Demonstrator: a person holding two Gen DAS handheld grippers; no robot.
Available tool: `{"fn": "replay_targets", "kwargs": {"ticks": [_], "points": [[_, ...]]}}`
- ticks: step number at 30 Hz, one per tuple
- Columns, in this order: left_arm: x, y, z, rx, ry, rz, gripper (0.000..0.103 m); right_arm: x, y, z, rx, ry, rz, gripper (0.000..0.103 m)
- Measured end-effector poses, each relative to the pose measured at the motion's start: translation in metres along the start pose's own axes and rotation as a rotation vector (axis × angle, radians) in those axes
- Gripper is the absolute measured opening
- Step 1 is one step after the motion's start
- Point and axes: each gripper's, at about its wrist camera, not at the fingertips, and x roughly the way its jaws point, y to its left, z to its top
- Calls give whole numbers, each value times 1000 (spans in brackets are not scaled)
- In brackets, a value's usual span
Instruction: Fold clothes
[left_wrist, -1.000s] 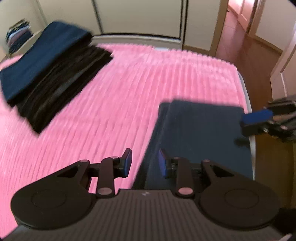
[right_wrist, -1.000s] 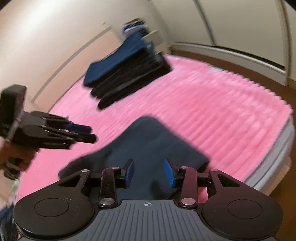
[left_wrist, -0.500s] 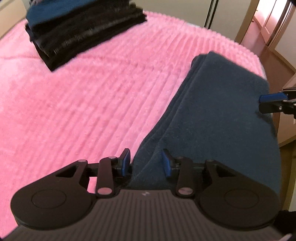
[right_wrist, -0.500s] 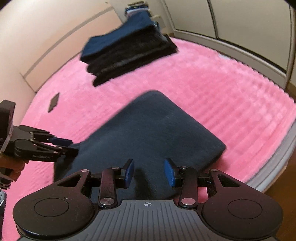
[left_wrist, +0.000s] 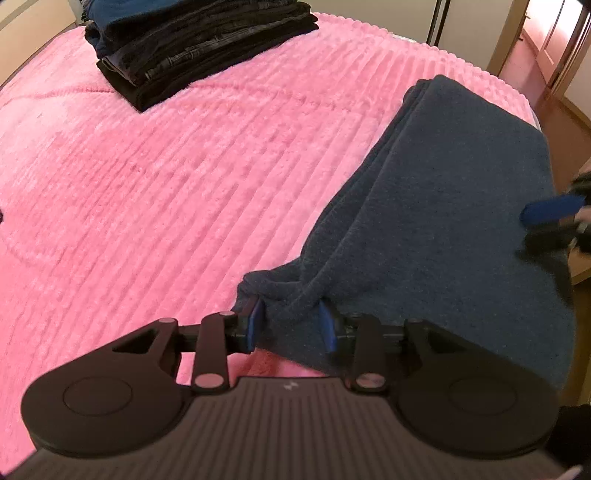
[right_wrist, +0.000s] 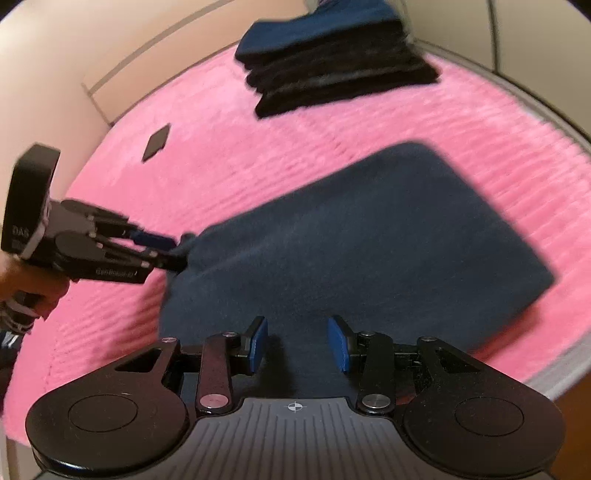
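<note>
A dark blue fleece garment (left_wrist: 454, 206) lies folded flat on the pink bedspread (left_wrist: 147, 177), near the bed's right edge. My left gripper (left_wrist: 291, 326) is open at its near left corner, and the bunched corner lies between the two blue pads. The right wrist view shows that same gripper (right_wrist: 173, 251) at the garment (right_wrist: 362, 236) corner, held by a hand. My right gripper (right_wrist: 299, 343) is open low over the garment's near edge, with only flat cloth under the gap. In the left wrist view its blue pad (left_wrist: 550, 210) is blurred at the garment's right side.
A stack of folded dark clothes (left_wrist: 199, 48) sits at the far side of the bed (right_wrist: 332, 62). A small flat dark object (right_wrist: 157, 142) lies on the bedspread to the left. The bed edge (right_wrist: 569, 369) and wooden floor are on the right.
Both grippers have come down and closer to the garment. The left one has reached its corner, which now bunches up between the fingers. Both stay open.
</note>
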Motion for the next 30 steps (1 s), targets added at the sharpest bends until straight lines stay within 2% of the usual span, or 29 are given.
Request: {"fn": "replay_targets", "kwargs": {"ticks": [1, 2, 3, 8, 10, 16, 18, 19, 22, 30], "points": [[-10, -1, -1, -26, -1, 10, 29, -8, -5, 1, 10, -4, -20, 57], [-19, -2, -3, -55, 0, 19, 29, -16, -9, 2, 24, 0, -40, 79], [-30, -4, -5, -78, 2, 29, 29, -23, -14, 2, 37, 3, -60, 82], [-88, -17, -21, -232, 24, 73, 32, -60, -26, 8, 3, 45, -102, 82], [-109, -28, -30, -296, 26, 89, 48, -70, -29, 8, -20, 77, -97, 82], [-154, -75, -53, -438, 16, 120, 76, -89, -27, 7, -98, 179, -49, 84], [-161, -86, -56, -459, 15, 116, 83, -94, -22, 7, -131, 200, -39, 95], [-164, -92, -57, -465, 13, 117, 87, -96, -20, 7, -139, 205, -37, 96], [-169, -101, -58, -463, 3, 104, 91, -101, -12, 10, -147, 218, -37, 96], [-172, -105, -52, -441, 22, 28, 91, -125, 14, 24, -113, 211, -74, 96]]}}
